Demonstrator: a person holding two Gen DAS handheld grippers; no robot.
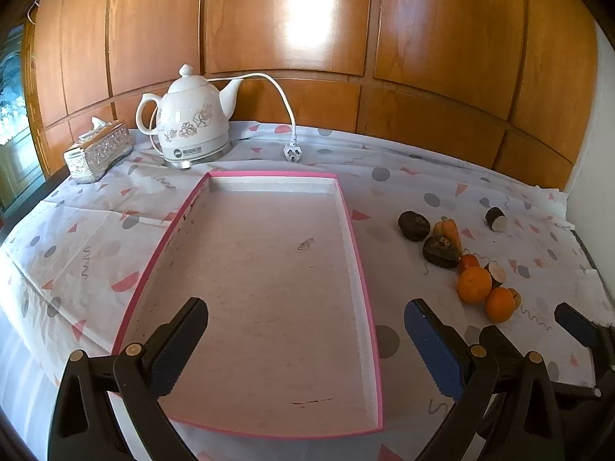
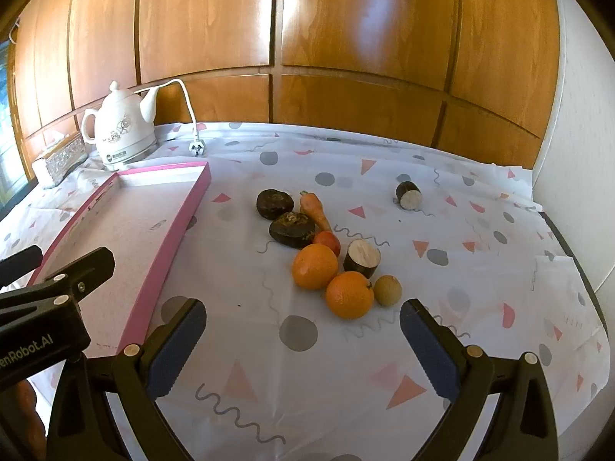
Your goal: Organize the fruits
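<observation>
Both grippers, left (image 1: 305, 345) and right (image 2: 303, 349), are hanging spread wide, pinching nothing. The fruits (image 2: 330, 257) are lying clustered on the cloth (image 2: 480, 269), at three o'clock from the tray (image 1: 269, 269).

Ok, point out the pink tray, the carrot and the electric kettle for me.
pink tray (image 1: 348, 215): left wrist view, on its right rim.
carrot (image 2: 314, 210): right wrist view, mid-body.
electric kettle (image 1: 190, 123): left wrist view, on its flowered belly.

Both hand-held grippers (image 1: 305, 349) (image 2: 303, 349) wide open, empty.
</observation>
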